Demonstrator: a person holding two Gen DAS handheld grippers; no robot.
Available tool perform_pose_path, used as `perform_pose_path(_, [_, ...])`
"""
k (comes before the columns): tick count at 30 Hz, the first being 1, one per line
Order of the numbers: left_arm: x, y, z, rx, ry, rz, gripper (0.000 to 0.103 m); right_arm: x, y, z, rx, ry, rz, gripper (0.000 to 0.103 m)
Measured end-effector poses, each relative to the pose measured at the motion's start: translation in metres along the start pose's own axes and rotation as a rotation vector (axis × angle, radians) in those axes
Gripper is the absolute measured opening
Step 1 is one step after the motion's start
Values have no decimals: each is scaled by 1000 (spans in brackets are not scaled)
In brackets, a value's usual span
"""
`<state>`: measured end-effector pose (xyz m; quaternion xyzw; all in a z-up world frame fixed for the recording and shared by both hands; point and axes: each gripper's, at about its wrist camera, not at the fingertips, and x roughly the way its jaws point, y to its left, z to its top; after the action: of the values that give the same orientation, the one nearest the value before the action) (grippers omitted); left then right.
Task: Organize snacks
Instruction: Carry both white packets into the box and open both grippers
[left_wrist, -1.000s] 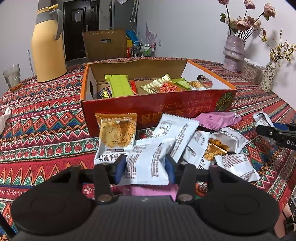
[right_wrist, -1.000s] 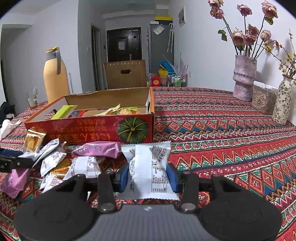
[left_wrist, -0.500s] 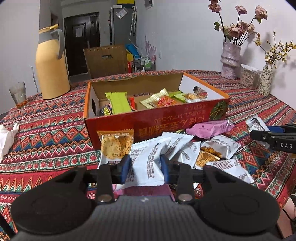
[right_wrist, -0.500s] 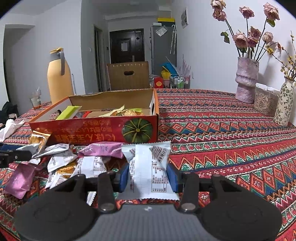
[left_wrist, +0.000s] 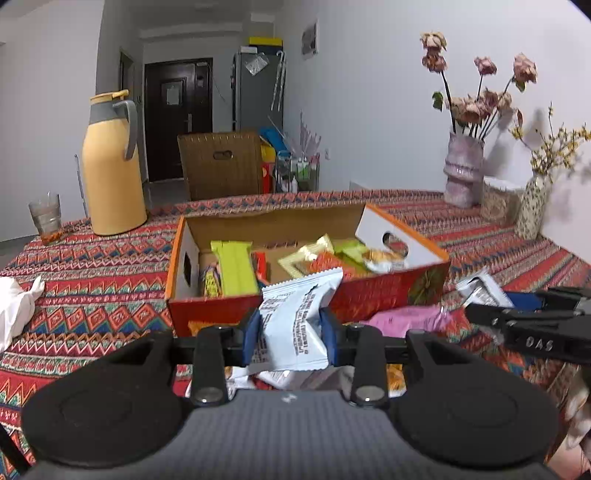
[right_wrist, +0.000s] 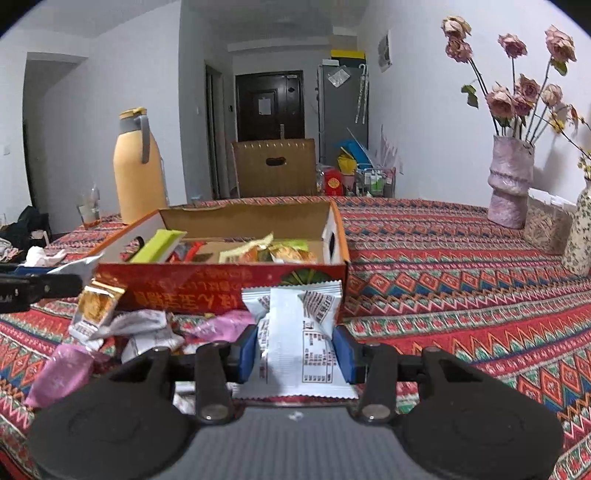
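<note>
My left gripper (left_wrist: 290, 338) is shut on a white snack packet (left_wrist: 295, 321), lifted clear of the pile in front of the red cardboard box (left_wrist: 207, 310). The box holds several snacks, among them a green packet (left_wrist: 234, 267). My right gripper (right_wrist: 295, 349) is shut on another white snack packet (right_wrist: 295, 332), held before the same box (right_wrist: 221, 288). Loose packets lie on the cloth: a pink packet (right_wrist: 59, 373) and an orange-topped cracker packet (right_wrist: 94, 308). The right gripper shows at the right edge of the left wrist view (left_wrist: 480, 312).
A yellow thermos jug (left_wrist: 110, 166) and a glass (left_wrist: 46, 218) stand at the back left. Flower vases (left_wrist: 463, 171) stand at the back right. A white cloth (left_wrist: 14, 310) lies at the left. The patterned tablecloth (right_wrist: 461, 277) lies bare right of the box.
My left gripper closed on the white packet and lifted it up off the pile toward the box. The right gripper kept its packet and stayed nearly still.
</note>
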<state>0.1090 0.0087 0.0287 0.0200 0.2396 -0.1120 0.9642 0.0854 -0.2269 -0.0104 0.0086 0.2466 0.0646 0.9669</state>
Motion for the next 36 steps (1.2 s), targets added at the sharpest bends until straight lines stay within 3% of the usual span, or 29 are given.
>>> perform_pose_path(22, [46,-19,71,-70,-142,71,36,57,26,77,-23,-126,73,43])
perform_pose_path(29, [85,-8,77,-112,-115,127,36,93,24,90,-23,-118,65,43])
perform_pose_path(36, [111,8,61,-147,-69,148,36,116,13,74,19,-83,67,43])
